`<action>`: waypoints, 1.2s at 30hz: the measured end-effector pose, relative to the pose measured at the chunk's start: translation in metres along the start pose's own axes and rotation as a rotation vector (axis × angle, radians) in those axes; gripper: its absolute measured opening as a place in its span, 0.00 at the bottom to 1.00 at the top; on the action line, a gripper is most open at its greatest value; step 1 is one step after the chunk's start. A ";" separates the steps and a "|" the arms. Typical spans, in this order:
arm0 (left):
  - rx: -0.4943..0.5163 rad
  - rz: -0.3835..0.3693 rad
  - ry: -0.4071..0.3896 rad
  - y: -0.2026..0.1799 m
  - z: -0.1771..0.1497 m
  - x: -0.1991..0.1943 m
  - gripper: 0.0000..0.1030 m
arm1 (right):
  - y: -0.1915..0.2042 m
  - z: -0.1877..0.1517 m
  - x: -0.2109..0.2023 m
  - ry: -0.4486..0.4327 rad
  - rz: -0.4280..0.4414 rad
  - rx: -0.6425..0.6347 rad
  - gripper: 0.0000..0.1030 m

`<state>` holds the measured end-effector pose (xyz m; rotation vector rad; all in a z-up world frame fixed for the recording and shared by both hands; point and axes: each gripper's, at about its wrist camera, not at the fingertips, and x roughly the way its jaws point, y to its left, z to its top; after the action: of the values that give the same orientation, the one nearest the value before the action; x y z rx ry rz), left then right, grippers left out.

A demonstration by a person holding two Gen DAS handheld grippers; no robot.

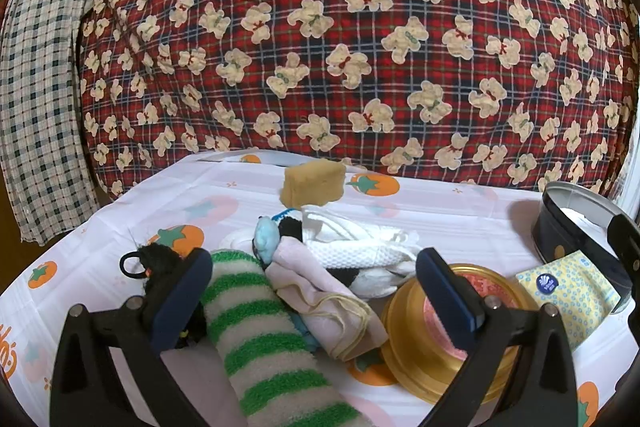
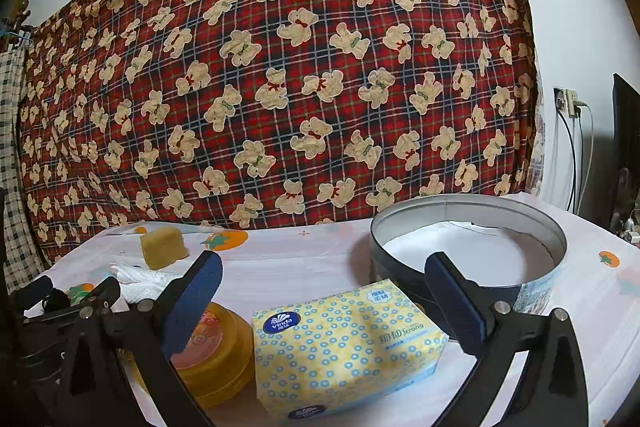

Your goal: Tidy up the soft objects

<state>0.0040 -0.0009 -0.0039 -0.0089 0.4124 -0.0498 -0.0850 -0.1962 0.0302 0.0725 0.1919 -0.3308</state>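
Observation:
My left gripper [image 1: 314,289] is open above a heap of soft things: a green-and-white striped fuzzy sock [image 1: 264,339], a folded pale pink cloth [image 1: 320,299], a white waffle cloth [image 1: 360,247], a light blue plush piece [image 1: 266,237] and a black fuzzy item [image 1: 160,263] by the left finger. A tan sponge [image 1: 314,185] [image 2: 164,247] stands farther back. My right gripper [image 2: 324,291] is open just above a yellow tissue pack [image 2: 344,343] [image 1: 568,291]. Behind it sits a round dark tin [image 2: 468,247] [image 1: 576,223], open on top.
A gold round tin [image 1: 440,339] [image 2: 216,347] lies between the heap and the tissue pack. The table wears a white cloth with orange fruit prints [image 1: 120,211]. A red plaid bear blanket [image 1: 340,27] hangs behind. Wall socket and cables [image 2: 568,107] are at right.

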 end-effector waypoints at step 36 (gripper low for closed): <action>-0.002 -0.002 0.004 0.001 0.001 0.001 1.00 | -0.005 0.005 -0.001 0.007 0.006 -0.004 1.00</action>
<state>0.0052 -0.0002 -0.0036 -0.0112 0.4164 -0.0512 -0.0864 -0.2010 0.0353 0.0702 0.1989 -0.3245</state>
